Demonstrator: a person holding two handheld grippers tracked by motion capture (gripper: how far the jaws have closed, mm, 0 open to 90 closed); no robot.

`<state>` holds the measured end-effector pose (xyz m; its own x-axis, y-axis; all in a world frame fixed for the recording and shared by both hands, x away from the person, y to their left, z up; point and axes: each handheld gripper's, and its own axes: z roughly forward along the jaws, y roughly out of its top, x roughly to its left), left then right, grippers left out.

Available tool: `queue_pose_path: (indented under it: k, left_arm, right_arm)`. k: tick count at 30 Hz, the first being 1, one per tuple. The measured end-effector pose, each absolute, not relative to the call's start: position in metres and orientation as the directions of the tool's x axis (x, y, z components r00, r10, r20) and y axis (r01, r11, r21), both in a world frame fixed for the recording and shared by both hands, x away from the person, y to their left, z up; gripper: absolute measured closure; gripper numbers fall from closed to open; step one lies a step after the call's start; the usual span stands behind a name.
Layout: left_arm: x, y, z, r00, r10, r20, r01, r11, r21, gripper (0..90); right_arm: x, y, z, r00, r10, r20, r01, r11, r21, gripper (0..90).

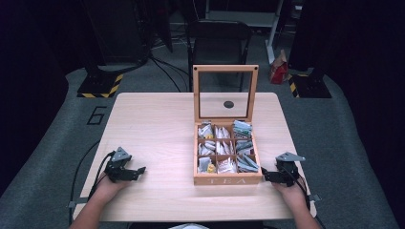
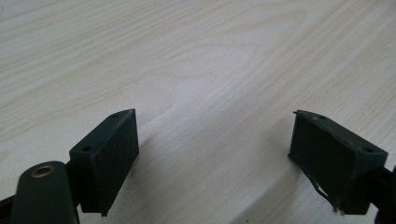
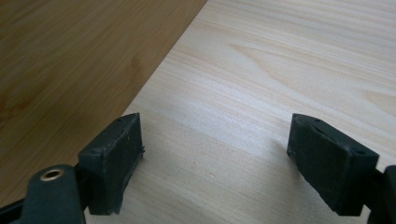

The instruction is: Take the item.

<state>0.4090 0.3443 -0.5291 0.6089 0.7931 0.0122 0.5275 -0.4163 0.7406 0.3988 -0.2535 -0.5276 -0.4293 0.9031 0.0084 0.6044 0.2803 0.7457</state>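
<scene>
Where the grey floor meets the person's side, the pale wooden counter (image 1: 153,124) takes up the middle of the high view, its grain running across both gripper views. On it, right of centre, stands the wooden tea box (image 1: 227,180), marked TEA on its front wall, with nine compartments in three rows, all packed with tea sachets (image 1: 224,151) in white, grey and green wrappers; one at the near left shows some yellow. Its glass-paned lid (image 1: 225,93) stands upright at the back edge, and a dark round spot on the counter shows through the pane.

The left claw (image 1: 141,170) rests on the counter near its left front corner, well apart from the box, held in the person's left hand (image 1: 109,187). In the left gripper view its jaws are spread wide with bare wood between them, so it is released.

The right claw (image 1: 263,175) lies just beside the box's front right corner, held in the right hand (image 1: 289,192). In the right gripper view the jaws are likewise wide apart over bare counter, with the box's darker side wall at the left; it too is released.
</scene>
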Motion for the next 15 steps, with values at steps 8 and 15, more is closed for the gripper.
queue_pose_path:
  k: [8,15]
  left_arm:
    - [0.409,0.3444,-0.5291,0.61,0.793,0.013,0.527,-0.418,0.74,15.0]
    - [0.409,0.3444,-0.5291,0.609,0.793,0.013,0.527,-0.417,0.74,15.0]
  right_arm:
    - [0.3986,-0.2533,-0.5279,-0.441,0.897,0.001,0.604,0.296,0.74,14.0]
    - [0.3986,-0.2534,-0.528,-0.443,0.897,-0.001,0.601,0.297,0.742,13.9]
